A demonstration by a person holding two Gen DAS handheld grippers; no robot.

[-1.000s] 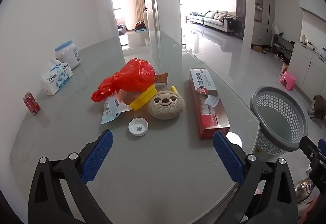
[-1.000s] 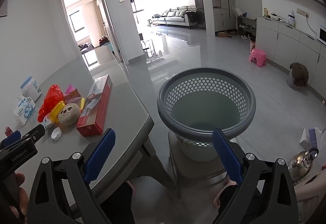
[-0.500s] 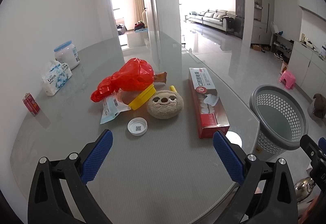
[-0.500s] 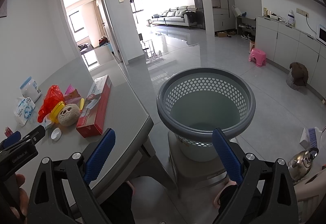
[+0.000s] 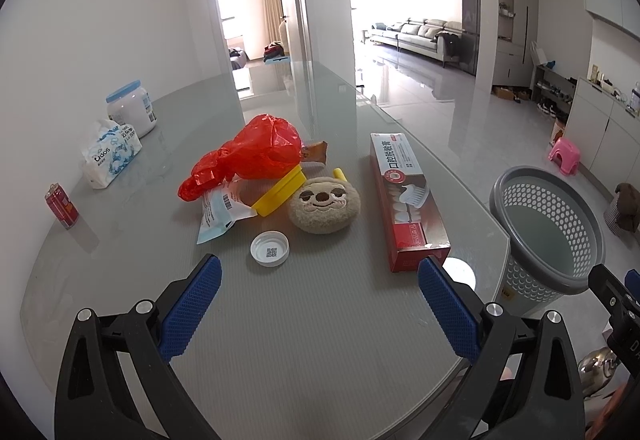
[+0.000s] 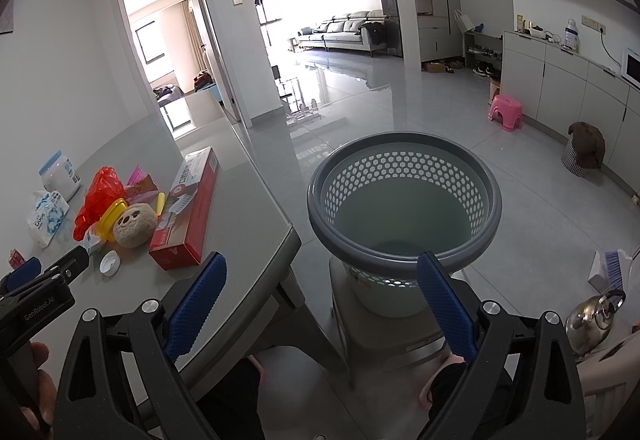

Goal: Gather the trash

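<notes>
Step in hand: approach, nothing picked yet. Left hand-held gripper (image 5: 319, 290) hovers over the near worktop (image 5: 320, 340), jaws spread wide, empty. Right hand-held gripper (image 6: 322, 290) likewise wide apart and empty, held off the worktop's edge, facing the grey basket (image 6: 404, 200), which looks empty.

Trash lies mid-worktop. Nearest the left gripper: white cap (image 5: 269, 248). Just beyond it: blue-white wrapper (image 5: 218, 210), yellow lid (image 5: 280, 190), sloth plush (image 5: 324, 204). To the right, red toothpaste box (image 5: 408, 200). Behind, red plastic bag (image 5: 248, 160) and a snack wrapper (image 5: 314, 152).

Next move, judged: advance left gripper, lower onto the cap; flat and small, so needs a low pinch.

Obstacles: plush sits close by and is probably not trash. Tissue pack (image 5: 110, 152), jar (image 5: 130, 112) and red can (image 5: 62, 206) stand well apart to the left.
</notes>
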